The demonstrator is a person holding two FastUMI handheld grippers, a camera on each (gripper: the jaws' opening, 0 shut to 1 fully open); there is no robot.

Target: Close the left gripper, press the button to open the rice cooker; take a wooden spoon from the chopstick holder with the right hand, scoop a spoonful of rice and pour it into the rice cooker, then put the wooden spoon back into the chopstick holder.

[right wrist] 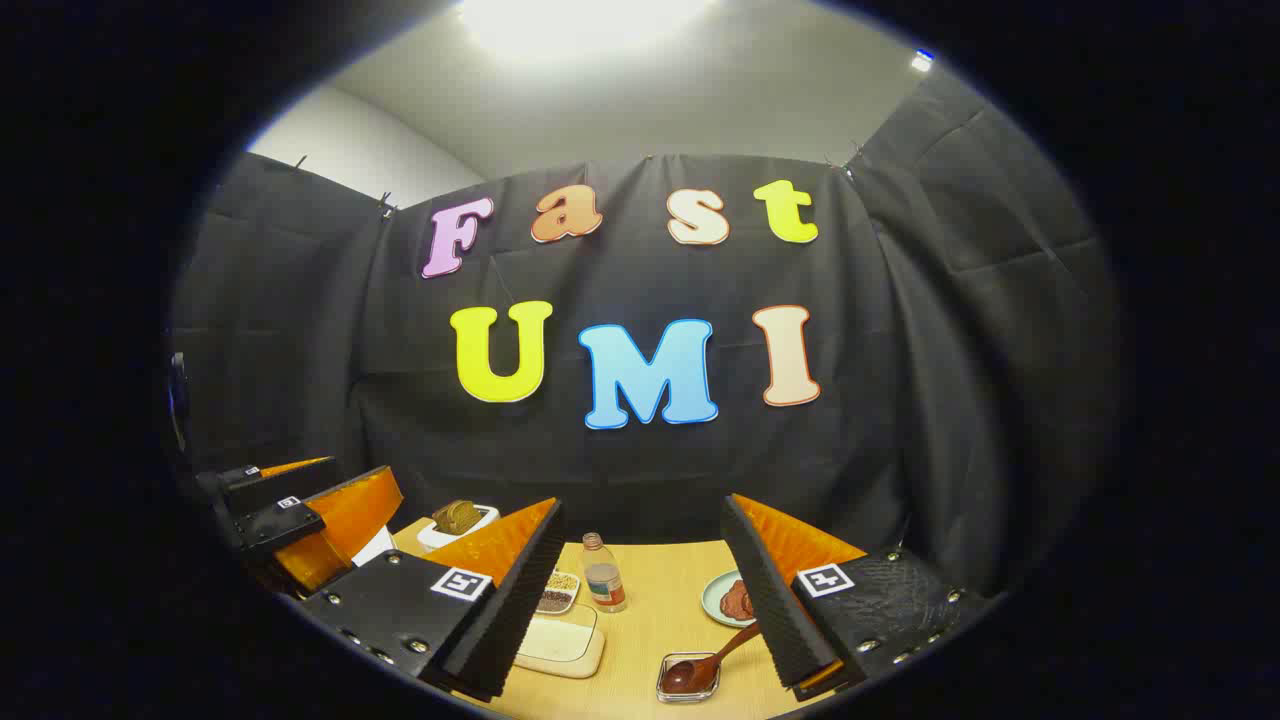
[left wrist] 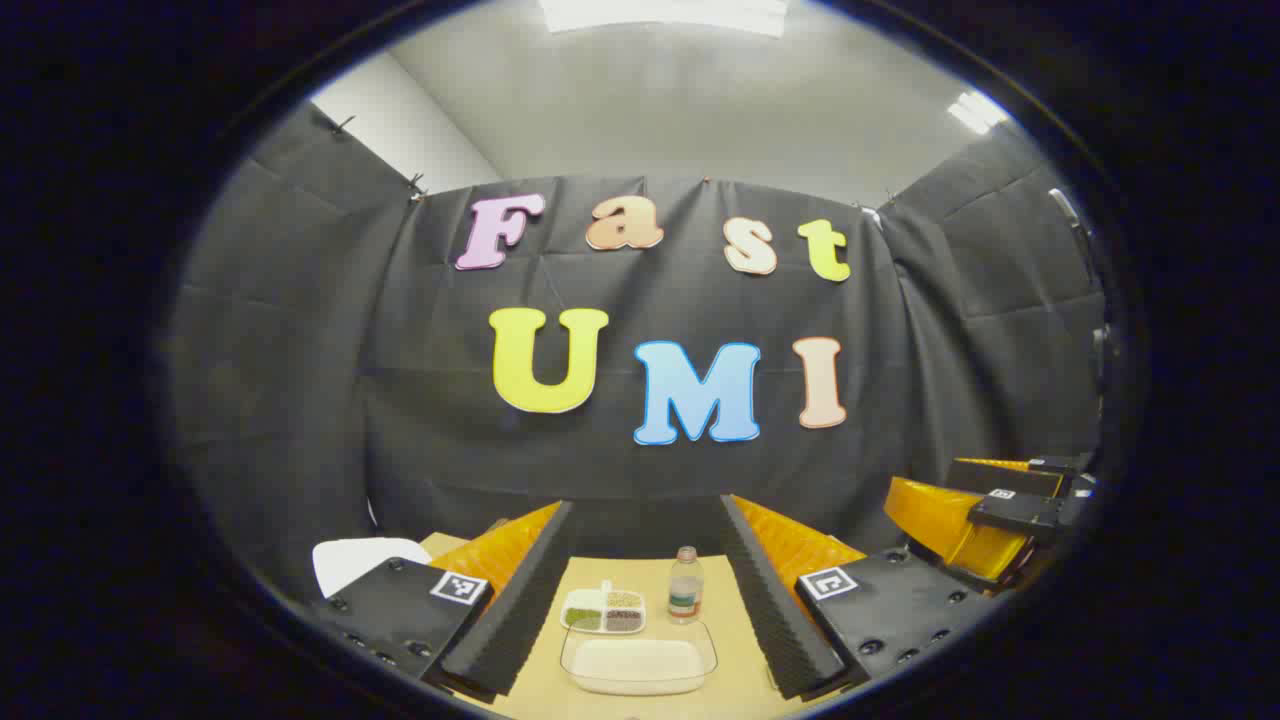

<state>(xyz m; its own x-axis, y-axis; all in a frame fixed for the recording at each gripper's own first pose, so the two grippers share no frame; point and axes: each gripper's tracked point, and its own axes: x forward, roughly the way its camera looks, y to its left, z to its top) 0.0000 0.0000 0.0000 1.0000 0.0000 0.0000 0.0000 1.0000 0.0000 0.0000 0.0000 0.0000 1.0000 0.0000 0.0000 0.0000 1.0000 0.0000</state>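
While the left gripper (left wrist: 645, 590) hangs above the desk (left wrist: 735, 640) in the left gripper view, its fingers are spread wide on nothing, framing a clear tray of white rice (left wrist: 638, 662), a divided dish of grains (left wrist: 603, 612) and a small bottle (left wrist: 685, 586); the right gripper (left wrist: 985, 520) shows at the right edge. Over in the right gripper view, the right gripper (right wrist: 640, 590) is likewise released, with a wooden spoon (right wrist: 708, 662) resting in a small glass dish (right wrist: 687, 680) just beside its right finger, near a plate (right wrist: 730, 598).
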